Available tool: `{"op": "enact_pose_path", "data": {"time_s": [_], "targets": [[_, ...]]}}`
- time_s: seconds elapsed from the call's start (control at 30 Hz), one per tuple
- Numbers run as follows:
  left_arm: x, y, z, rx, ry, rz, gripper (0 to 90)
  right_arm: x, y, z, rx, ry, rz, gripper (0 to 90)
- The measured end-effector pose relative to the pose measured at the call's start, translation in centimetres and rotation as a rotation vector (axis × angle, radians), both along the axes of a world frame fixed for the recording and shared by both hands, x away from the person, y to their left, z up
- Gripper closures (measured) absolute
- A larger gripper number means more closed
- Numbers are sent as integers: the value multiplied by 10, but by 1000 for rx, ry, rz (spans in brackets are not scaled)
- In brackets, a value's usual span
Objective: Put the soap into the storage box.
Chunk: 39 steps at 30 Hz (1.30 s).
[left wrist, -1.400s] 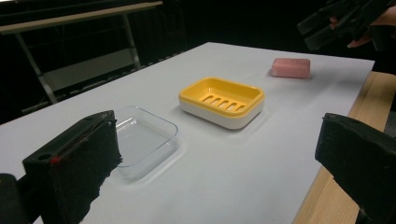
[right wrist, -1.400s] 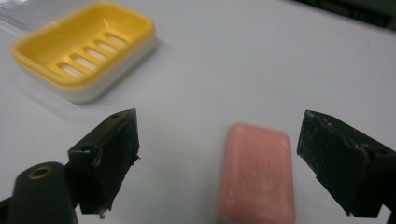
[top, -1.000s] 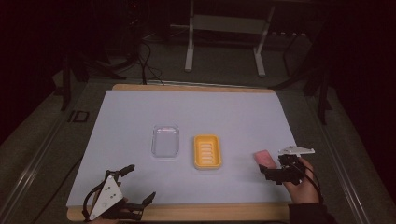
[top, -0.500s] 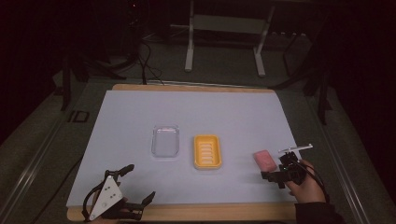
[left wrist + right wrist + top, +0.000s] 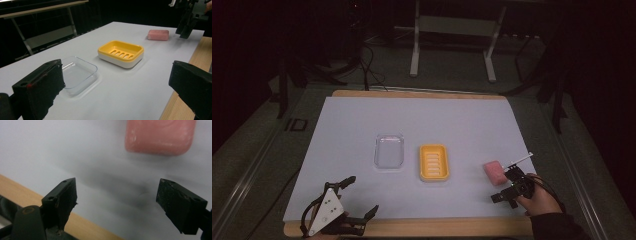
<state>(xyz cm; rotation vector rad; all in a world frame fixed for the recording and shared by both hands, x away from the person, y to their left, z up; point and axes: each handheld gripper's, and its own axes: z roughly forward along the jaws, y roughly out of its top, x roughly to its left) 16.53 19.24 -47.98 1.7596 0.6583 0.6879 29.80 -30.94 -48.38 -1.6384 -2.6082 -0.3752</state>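
A pink bar of soap [image 5: 495,172] lies on the white table top, right of a yellow soap dish [image 5: 434,162] and a clear plastic tray [image 5: 389,151]. My right gripper [image 5: 503,186] hovers just near-right of the soap, jaws open. They have just been closing, with nothing between them. In the right gripper view the soap [image 5: 160,136] lies ahead of the right gripper [image 5: 117,195], apart from it. My left gripper [image 5: 361,195] rests open at the front left edge. Its own view looks past the left gripper [image 5: 116,90] to the tray [image 5: 77,73], dish [image 5: 121,53] and soap [image 5: 158,35].
The white sheet covers a wooden board whose front edge [image 5: 422,227] shows as a bare strip. A metal stand [image 5: 452,30] and cables [image 5: 367,65] sit on the dark floor beyond the far edge. Bare white surface [image 5: 422,120] stretches behind the dish.
The right hand has turned a little and shifted slightly toward the front edge beside the soap. The soap, dish, tray and left gripper stay where they were.
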Motion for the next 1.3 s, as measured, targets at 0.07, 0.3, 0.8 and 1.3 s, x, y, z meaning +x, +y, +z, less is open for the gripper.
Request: {"op": "enact_pose_path", "data": {"time_s": [0.07,0.3,0.8,1.3], "targets": [[0,0,0,0,0,0,3,1,0,0,-14,25,7,169],[0,0,0,1,-1,0,3,4,0,2,-96,129,51,172],[0,-1,0,-1,-2,-1,3,13,-7,7,-124,301,41,174],[0,-1,0,-1,-1,-4,3,22,-10,6,-110,241,68,133]]}}
